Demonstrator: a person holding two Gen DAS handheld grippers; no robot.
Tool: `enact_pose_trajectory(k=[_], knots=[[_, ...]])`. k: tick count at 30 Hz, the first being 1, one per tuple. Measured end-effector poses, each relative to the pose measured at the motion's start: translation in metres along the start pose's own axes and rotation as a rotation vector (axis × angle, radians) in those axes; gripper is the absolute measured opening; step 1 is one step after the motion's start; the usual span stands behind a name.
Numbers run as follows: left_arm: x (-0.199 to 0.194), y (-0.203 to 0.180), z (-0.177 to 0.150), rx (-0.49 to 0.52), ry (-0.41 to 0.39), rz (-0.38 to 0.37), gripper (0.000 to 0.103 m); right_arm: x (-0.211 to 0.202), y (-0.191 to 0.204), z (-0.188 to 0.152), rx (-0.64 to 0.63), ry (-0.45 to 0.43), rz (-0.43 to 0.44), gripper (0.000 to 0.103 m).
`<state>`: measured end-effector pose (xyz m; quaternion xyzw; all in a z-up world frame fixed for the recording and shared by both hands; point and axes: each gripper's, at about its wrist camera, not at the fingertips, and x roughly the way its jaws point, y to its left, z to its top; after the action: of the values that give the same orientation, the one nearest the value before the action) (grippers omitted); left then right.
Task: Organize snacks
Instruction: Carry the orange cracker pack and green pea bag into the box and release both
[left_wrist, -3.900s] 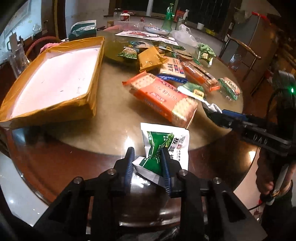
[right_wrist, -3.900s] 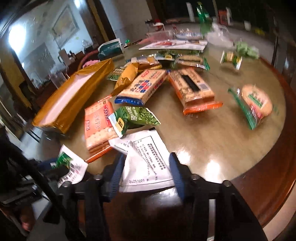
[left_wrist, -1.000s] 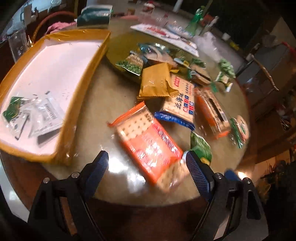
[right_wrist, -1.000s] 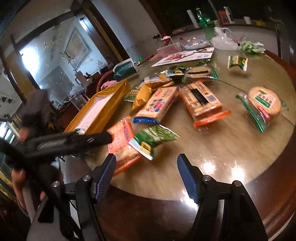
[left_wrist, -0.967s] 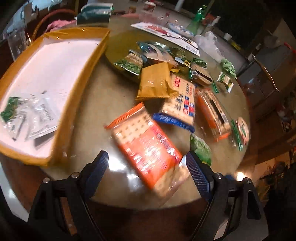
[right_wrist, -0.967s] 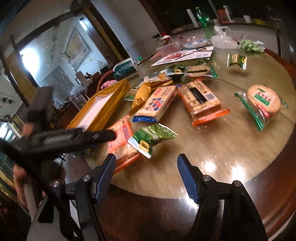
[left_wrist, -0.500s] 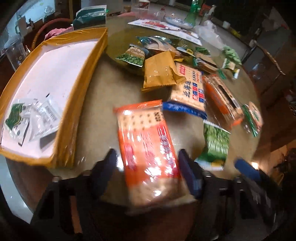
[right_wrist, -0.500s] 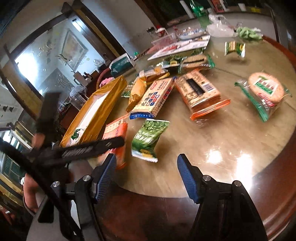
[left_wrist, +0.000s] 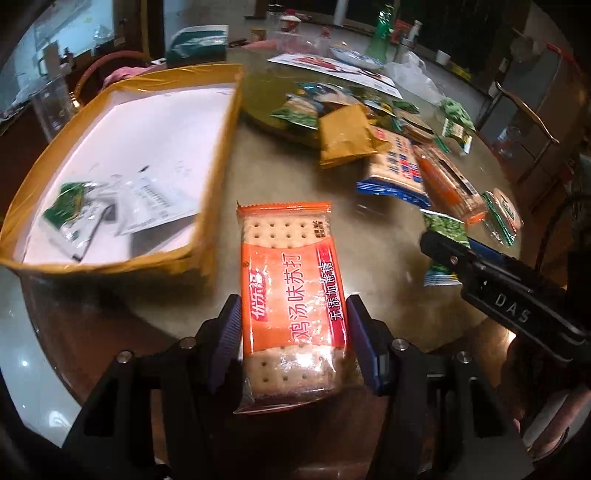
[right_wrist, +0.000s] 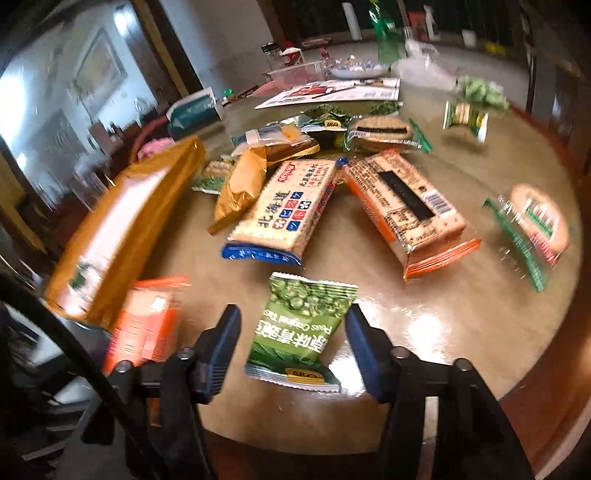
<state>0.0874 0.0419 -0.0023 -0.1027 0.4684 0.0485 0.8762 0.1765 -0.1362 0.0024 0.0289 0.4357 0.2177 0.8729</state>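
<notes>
My left gripper (left_wrist: 293, 332) is shut on an orange pack of soda crackers (left_wrist: 291, 291), one finger pressed on each long side, near the table's front edge. The pack also shows in the right wrist view (right_wrist: 146, 321). The yellow-rimmed cardboard box (left_wrist: 218, 147) sits to the left with two small white and green sachets (left_wrist: 107, 206) in it. My right gripper (right_wrist: 293, 339) is open, its fingers on either side of a green pea snack bag (right_wrist: 299, 332) lying on the table, not touching it.
More snacks lie on the round table (right_wrist: 424, 314): a blue and white cracker pack (right_wrist: 284, 210), an orange biscuit pack (right_wrist: 406, 206), a yellow bag (right_wrist: 240, 188), a round pastry pack (right_wrist: 535, 225). Papers, bottles and bowls stand at the back.
My left gripper has closed on the orange cracker pack. My right gripper has moved forward until the green pea bag lies between its open fingers.
</notes>
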Motion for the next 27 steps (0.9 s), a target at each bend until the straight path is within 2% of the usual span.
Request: enact_pose_trajectory(k=[2, 4, 7, 9, 13, 15, 21, 24, 27], knots=[[-0.002, 0.002, -0.003, -0.004, -0.005, 0.006, 0.058, -0.002, 0.003, -0.004, -0.048, -0.007, -0.042, 0.044], [-0.001, -0.002, -0.005, 0.015, -0.010, 0.027, 0.061, -0.006, 0.003, -0.011, -0.080, -0.015, -0.065, 0.042], [0.004, -0.016, -0.007, 0.085, -0.029, 0.080, 0.063, -0.010, 0.003, -0.017, -0.100, -0.027, -0.066, 0.039], [0.005, -0.021, -0.012, 0.114, -0.058, 0.103, 0.061, -0.013, 0.000, -0.020, -0.094, -0.028, -0.033, 0.037], [0.005, -0.021, -0.008, 0.126, -0.032, 0.041, 0.058, -0.014, 0.003, -0.019, -0.082, -0.025, 0.013, 0.036], [0.000, -0.018, -0.007, 0.100, -0.030, -0.033, 0.058, -0.016, 0.002, -0.019, -0.063, -0.028, 0.062, 0.036], [-0.045, 0.009, 0.003, -0.013, -0.153, -0.186, 0.058, -0.027, 0.011, -0.004, -0.052, -0.076, 0.170, 0.035], [-0.065, 0.038, 0.014, -0.093, -0.212, -0.210, 0.058, -0.031, 0.028, 0.011, -0.057, -0.102, 0.255, 0.035], [-0.079, 0.067, 0.024, -0.152, -0.271, -0.164, 0.058, -0.030, 0.052, 0.024, -0.086, -0.111, 0.323, 0.035]])
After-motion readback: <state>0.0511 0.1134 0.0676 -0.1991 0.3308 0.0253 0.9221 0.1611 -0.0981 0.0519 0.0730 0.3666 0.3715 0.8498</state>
